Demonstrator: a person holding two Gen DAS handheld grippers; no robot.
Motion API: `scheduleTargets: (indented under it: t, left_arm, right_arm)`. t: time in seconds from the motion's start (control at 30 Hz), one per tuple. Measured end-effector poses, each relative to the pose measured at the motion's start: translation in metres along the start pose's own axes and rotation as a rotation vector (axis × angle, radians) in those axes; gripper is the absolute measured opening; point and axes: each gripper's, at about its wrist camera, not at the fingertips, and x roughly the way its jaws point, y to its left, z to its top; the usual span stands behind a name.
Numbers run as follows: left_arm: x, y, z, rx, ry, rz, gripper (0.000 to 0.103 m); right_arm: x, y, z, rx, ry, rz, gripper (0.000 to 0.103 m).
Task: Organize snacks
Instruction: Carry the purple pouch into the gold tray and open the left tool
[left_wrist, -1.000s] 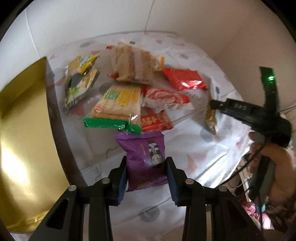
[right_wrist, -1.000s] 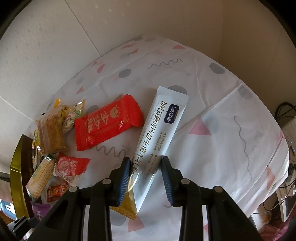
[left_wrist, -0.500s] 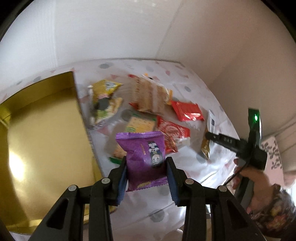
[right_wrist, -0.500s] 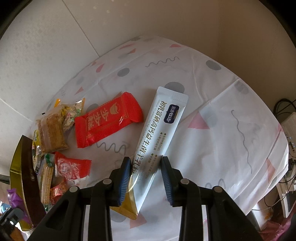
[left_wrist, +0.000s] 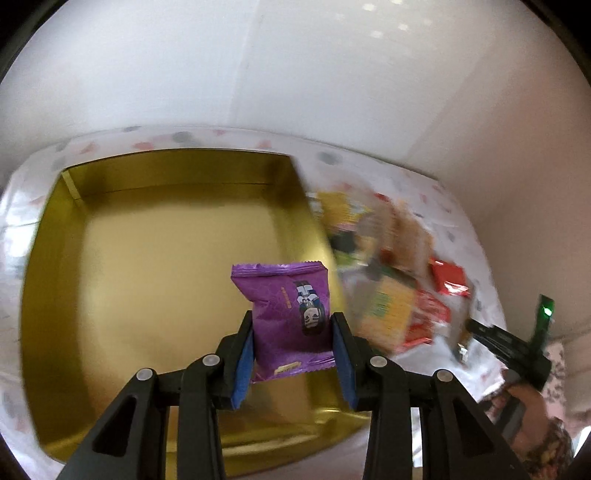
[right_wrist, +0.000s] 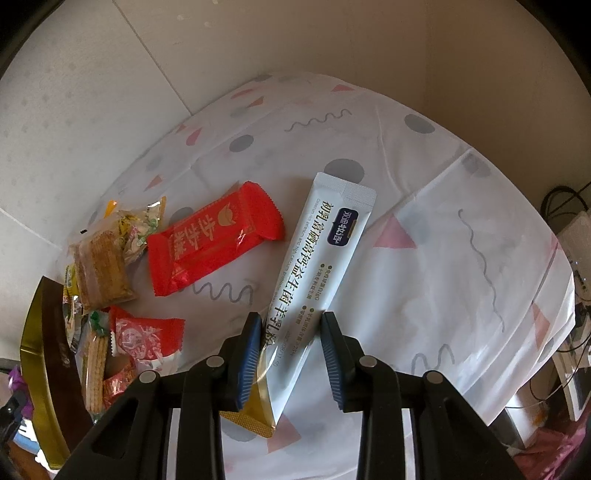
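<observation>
My left gripper is shut on a purple snack packet and holds it upright above the right half of an open gold tin. The rest of the snack pile lies blurred on the cloth to the tin's right. My right gripper points down at the table, shut on the lower part of a long white sachet that lies flat. Left of the sachet lie a red packet, a wafer packet and a red-and-white candy packet.
A white cloth with grey dots and pink triangles covers the table, and walls close in behind it. The tin's gold rim stands at the far left of the pile. Cables and a white device sit past the table's right edge.
My left gripper has swung left with the purple packet, from above the snack pile to above the gold tin. The right gripper has stayed on the white sachet.
</observation>
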Motion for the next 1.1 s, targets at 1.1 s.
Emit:
scheduleTargets:
  t: [1.1]
  left_arm:
    - [0.049,0.144,0.076,-0.034,0.039,0.386,0.041]
  right_arm:
    - [-0.068,0.109,-0.015,-0.160,-0.115,0.173,0.027]
